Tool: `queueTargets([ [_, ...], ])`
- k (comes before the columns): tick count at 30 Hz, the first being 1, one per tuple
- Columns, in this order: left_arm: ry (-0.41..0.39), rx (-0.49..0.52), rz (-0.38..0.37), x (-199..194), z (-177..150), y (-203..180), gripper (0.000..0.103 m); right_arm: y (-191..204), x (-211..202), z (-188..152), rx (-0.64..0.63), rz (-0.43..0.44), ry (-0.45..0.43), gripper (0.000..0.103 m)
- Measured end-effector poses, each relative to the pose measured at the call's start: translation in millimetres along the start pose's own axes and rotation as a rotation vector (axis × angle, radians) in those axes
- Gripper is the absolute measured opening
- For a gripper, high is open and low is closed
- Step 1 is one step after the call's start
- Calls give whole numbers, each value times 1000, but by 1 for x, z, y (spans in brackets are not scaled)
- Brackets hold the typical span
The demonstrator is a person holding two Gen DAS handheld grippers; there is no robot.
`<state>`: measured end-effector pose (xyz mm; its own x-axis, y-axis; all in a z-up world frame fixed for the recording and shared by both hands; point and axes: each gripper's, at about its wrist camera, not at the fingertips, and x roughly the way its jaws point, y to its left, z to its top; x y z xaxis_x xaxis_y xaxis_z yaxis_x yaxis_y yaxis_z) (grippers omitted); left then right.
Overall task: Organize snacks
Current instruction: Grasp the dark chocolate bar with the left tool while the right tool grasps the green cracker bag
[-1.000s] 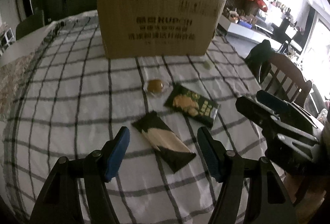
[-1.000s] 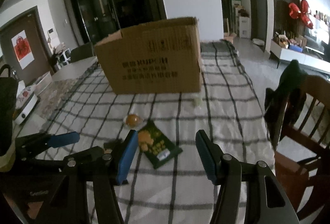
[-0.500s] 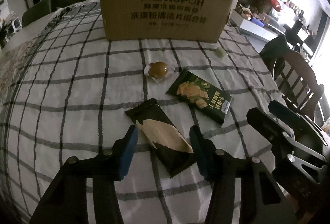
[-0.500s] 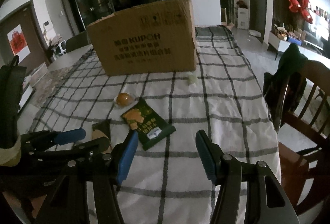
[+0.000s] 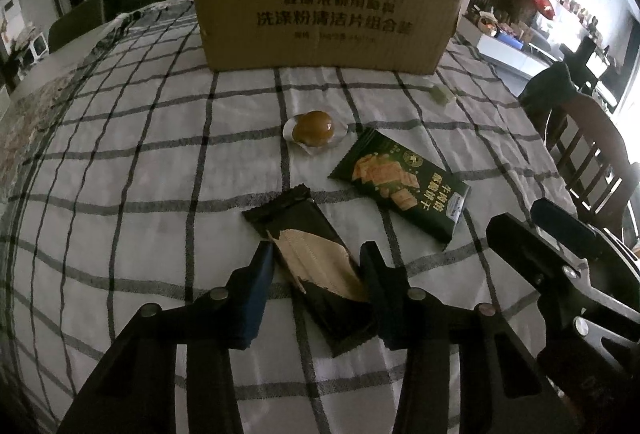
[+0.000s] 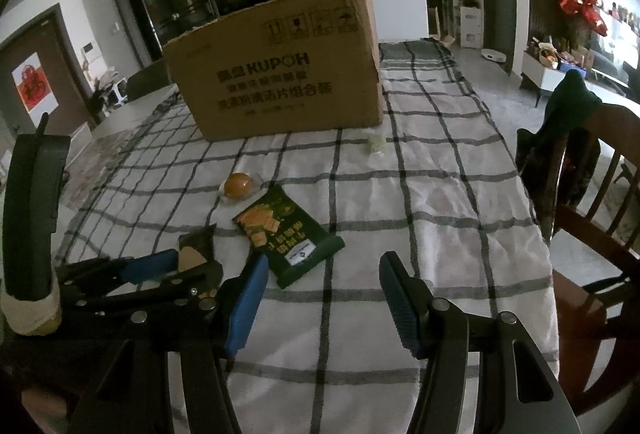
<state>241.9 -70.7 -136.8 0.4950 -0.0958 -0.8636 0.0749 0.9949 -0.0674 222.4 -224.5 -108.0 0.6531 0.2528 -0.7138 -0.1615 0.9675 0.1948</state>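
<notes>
A black snack packet [image 5: 316, 266] with a tan panel lay flat between my left claw's [image 5: 318, 270] parted fingers. Just beyond it to the right lay a green cracker packet [image 5: 400, 182], flat and angled, with a wrapped brown round snack [image 5: 314, 126] beside its far end.

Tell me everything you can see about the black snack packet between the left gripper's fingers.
The black snack packet is a flat, glossy, foil-like wrapper with a crimped far end and a tan patch on its face. It lies flat and diagonal on the checked tablecloth, between the left gripper's open blue fingers, near end under them; contact is unclear.
</notes>
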Motion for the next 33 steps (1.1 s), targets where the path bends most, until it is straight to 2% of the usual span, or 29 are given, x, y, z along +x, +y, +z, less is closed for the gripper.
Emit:
queueTargets([
  [7,0,5,-28,-6,-1,7,38,1,0,1,1,-4,4,59],
  [17,-84,54,-67,-32,4,10,36,5,1,14,-17,51,13,59],
  [24,-99,44,-80,-32,6,15,35,14,22,29,-129,82,96,59],
  [26,-95,37,-85,-30,7,17,35,18,32,33,-172,99,125,62],
  [27,-96,33,-88,-29,8,18,34,20,35,35,-183,95,132,66],
  [33,-93,18,-79,-25,10,23,33,30,51,43,-280,72,156,66],
])
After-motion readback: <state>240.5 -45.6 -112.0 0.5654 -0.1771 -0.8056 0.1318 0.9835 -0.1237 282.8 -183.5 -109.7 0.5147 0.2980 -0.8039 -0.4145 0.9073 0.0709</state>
